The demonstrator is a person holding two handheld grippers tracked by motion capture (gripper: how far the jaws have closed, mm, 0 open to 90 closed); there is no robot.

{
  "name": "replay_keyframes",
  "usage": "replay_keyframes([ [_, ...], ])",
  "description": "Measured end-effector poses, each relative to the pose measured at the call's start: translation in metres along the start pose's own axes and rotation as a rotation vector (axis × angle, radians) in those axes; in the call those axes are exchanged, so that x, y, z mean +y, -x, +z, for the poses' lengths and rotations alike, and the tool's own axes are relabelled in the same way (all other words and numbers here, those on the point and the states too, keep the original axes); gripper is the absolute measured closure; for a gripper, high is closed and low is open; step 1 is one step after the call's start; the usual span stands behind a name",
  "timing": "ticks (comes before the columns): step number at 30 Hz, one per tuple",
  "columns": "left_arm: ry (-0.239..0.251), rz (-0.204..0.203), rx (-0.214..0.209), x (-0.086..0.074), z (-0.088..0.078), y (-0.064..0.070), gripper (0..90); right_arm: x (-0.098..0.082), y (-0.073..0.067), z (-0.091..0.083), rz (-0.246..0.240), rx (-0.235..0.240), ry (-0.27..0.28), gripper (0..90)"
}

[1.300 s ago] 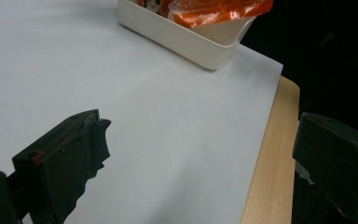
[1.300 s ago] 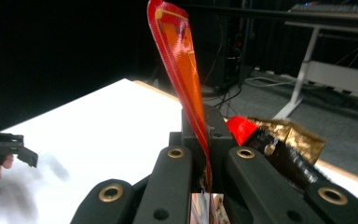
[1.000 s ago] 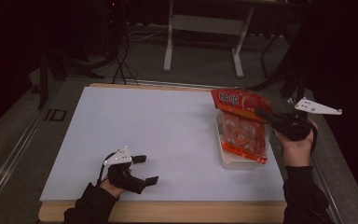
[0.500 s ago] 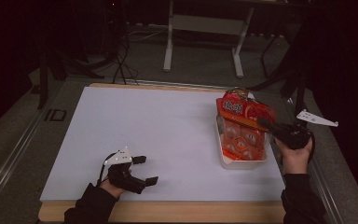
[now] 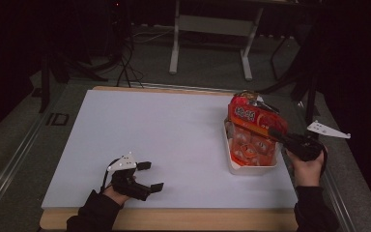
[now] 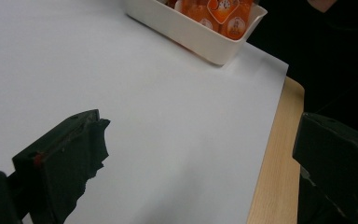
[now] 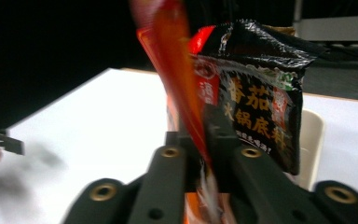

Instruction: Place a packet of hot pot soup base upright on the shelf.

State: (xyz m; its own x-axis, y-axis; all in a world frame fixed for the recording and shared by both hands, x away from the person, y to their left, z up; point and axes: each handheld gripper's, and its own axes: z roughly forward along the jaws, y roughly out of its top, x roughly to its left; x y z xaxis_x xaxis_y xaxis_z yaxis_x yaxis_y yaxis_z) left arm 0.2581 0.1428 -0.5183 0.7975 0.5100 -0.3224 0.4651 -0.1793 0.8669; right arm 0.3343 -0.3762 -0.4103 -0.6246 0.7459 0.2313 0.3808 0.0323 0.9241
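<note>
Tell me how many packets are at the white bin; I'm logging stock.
2 clearly: an orange packet pinched in the right gripper, and a dark packet standing in the white bin. More may lie hidden beneath.

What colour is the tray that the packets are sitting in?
The tray is white or cream, clearest in the left gripper view.

You are working at a wooden table (image 5: 174, 218) covered by a white sheet (image 5: 164, 140), lit brightly while the room around it stays dark. Beyond the far edge, a grey floor (image 5: 207, 67) carries the pale legs of a stand (image 5: 176, 43) and a bundle of black cables (image 5: 123, 67). Metal rails (image 5: 9, 164) run along your left side.
</note>
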Motion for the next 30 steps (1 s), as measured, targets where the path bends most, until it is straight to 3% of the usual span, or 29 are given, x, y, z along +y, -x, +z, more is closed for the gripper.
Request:
replay_keyframes([
  [2, 0.001, 0.001, 0.001, 0.000, 0.000, 0.000, 2.3, 0.002, 0.000, 0.001, -0.007, -0.039, -0.007, 79.5],
  [7, -0.003, -0.004, 0.000, 0.000, 0.000, -0.001, 2.3, 0.011, -0.005, -0.002, 0.005, -0.001, 0.048, 61.5],
  [15, -0.008, 0.000, 0.000, -0.002, 0.002, 0.001, 2.2, 0.043, -0.040, -0.014, -0.082, 0.014, 0.100, 38.6],
  [20, -0.007, 0.003, 0.003, -0.003, 0.002, 0.001, 2.2, 0.054, -0.064, -0.017, -0.131, 0.025, 0.126, 27.3],
  [26, -0.004, 0.009, 0.011, -0.003, 0.000, 0.001, 2.2, 0.053, -0.086, -0.016, -0.147, 0.083, 0.139, 18.4],
  [30, -0.010, 0.021, 0.011, -0.003, 0.001, 0.002, 2.2, 0.043, -0.094, -0.010, -0.146, 0.130, 0.111, 15.3],
])
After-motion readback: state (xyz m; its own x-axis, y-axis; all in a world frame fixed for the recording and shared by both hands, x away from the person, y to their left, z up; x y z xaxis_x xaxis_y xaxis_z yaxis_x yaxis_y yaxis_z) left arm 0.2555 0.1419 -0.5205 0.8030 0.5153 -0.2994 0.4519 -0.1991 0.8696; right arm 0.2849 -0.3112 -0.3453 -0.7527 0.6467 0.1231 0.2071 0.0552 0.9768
